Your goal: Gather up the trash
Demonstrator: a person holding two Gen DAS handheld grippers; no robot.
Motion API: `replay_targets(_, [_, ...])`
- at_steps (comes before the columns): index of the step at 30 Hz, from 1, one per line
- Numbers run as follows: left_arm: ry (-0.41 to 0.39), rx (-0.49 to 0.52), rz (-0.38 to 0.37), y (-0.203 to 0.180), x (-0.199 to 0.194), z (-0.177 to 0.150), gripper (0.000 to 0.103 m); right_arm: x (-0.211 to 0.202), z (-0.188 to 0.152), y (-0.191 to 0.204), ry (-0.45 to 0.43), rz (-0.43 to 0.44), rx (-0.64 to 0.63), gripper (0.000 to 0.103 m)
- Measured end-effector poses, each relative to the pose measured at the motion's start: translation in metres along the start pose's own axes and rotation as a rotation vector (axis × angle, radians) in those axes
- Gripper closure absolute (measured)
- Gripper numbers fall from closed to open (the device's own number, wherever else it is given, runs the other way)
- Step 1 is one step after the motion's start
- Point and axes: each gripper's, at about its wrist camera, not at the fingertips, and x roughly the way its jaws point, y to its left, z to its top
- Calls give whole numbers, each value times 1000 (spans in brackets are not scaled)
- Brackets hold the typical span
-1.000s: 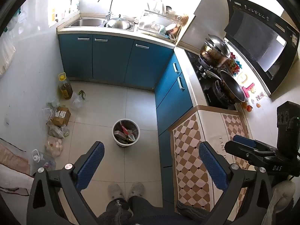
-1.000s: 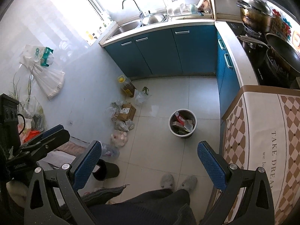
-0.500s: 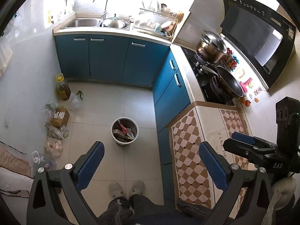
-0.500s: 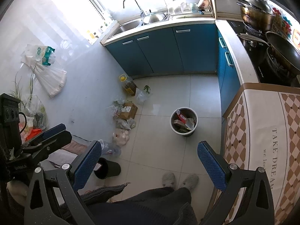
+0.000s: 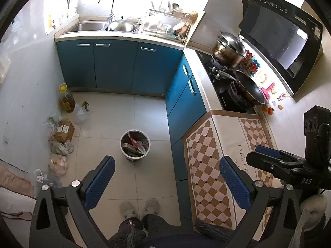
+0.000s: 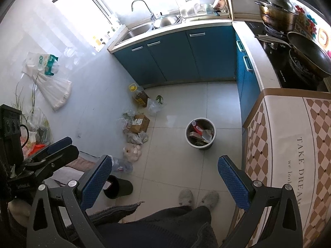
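Observation:
A round grey trash bin, filled with wrappers and boxes, stands on the tiled kitchen floor. Both grippers are held high above it. My left gripper is open with nothing between its blue pads. My right gripper is open and empty too; it also shows at the right of the left wrist view. Along the left wall lie a cardboard box, several plastic bags and a clear plastic bottle. A black cup-like container lies on its side near the person's feet.
Blue cabinets with a sink line the far wall. A stove with a pot and a wok runs along the right. A checkered cloth covers the near counter. An oil bottle stands by the wall. The person's slippers are below.
Both views drift slightly, the kitchen shifting a little in frame as the grippers move. The black container has come further into the right wrist view. Both grippers stay open.

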Motion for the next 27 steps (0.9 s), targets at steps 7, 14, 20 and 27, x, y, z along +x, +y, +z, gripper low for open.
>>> replay_targets(7, [0,5,-4,-3,-1,2,0,-7,-1,-1,-10,-3,4,0])
replay_targets(14, [1,11,-9,-6,-1,4,0,-10,0,-2,-15,1,15,0])
replay_targets(20, [0,10,-8,-6,0,4,0,-11,-1,-3,-16,1,15,0])
replay_targets(27, [-1,9,-6,-7,-1,3,0,-11,-2,-3,-16,3,13,0])
